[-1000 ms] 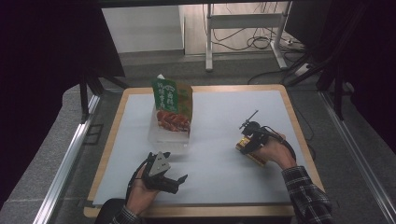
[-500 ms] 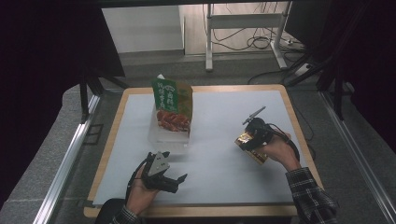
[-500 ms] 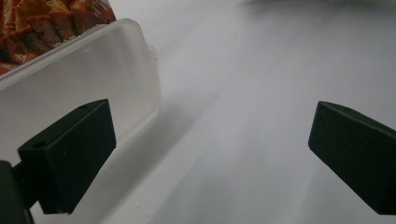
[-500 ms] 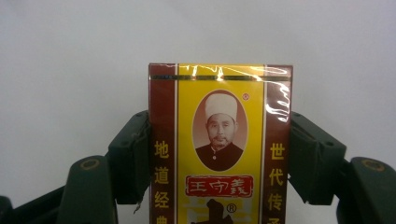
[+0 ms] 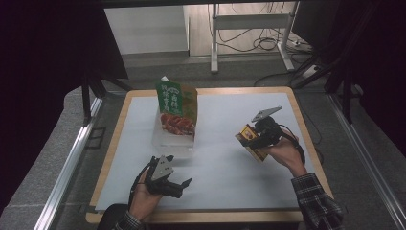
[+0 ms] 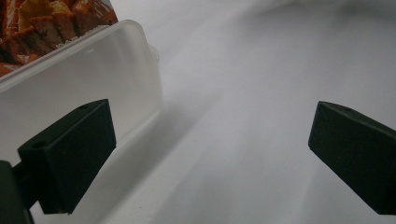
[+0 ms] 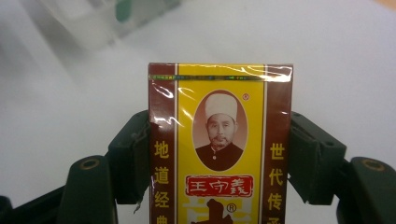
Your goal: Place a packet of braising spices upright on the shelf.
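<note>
My right gripper (image 5: 253, 140) is shut on a small yellow and maroon box (image 5: 250, 142), lifted off the white mat at the right. In the right gripper view the yellow box (image 7: 220, 144) stands upright, clamped by its two long sides. A clear plastic tub (image 5: 173, 136) sits at the mat's middle left with a green and red snack bag (image 5: 175, 109) upright in it. My left gripper (image 5: 186, 186) rests low near the front edge, open, nothing between its jaws. In the left gripper view the tub's clear wall (image 6: 79, 84) lies close at the left, behind the left jaw.
A white mat (image 5: 220, 158) covers the wood-edged table (image 5: 115, 124). Metal rails run along both sides. Beyond the far edge are a metal stand (image 5: 249, 28) and floor cables.
The right gripper has lifted the yellow box and moved it slightly toward the left and far side. The left gripper has stayed put.
</note>
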A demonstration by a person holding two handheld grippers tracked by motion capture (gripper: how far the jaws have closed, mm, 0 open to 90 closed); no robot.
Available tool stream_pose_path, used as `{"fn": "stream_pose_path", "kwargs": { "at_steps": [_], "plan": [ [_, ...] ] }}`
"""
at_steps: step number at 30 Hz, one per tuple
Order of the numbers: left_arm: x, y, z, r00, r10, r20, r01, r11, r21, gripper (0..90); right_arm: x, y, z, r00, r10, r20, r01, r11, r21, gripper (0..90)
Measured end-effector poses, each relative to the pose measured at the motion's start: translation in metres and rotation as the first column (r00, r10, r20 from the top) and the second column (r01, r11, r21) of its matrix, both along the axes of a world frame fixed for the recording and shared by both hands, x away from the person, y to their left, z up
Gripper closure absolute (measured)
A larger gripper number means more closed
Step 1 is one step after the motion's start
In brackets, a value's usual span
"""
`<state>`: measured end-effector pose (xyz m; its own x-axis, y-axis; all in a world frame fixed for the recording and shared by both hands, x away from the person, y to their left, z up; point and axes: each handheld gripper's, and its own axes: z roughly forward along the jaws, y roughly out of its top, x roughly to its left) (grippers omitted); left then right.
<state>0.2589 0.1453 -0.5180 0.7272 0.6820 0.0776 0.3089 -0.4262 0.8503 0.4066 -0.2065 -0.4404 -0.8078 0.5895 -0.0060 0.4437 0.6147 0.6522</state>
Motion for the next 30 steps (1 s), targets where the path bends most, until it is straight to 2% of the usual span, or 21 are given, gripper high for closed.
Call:
{"fn": "stream_pose_path", "kwargs": {
  "at_steps": [4,15,25,30],
  "plan": [
    [0.0,0.0,0.0,1.0,0.001,0.001,-0.001,1.0,-0.002,0.3,-0.002,0.003,0.005,0.9996,0.015,0.025,-0.016,0.9982,0.058,32.0],
    [0.0,0.001,0.001,1.0,0.008,0.003,-0.008,1.0,-0.005,0.3,-0.005,0.009,0.015,0.9962,0.019,0.085,-0.032,0.9876,0.154,32.0],
    [0.0,0.001,0.001,0.9999,0.012,0.004,-0.012,0.9999,-0.007,0.3,-0.004,0.026,0.027,0.9911,0.034,0.129,-0.06,0.9764,0.207,31.9],
    [0.0,0.002,0.001,0.9999,0.017,0.004,-0.017,0.9998,-0.01,0.3,-0.005,0.035,0.029,0.9886,0.043,0.144,-0.079,0.9642,0.253,31.9]
  ]
}}
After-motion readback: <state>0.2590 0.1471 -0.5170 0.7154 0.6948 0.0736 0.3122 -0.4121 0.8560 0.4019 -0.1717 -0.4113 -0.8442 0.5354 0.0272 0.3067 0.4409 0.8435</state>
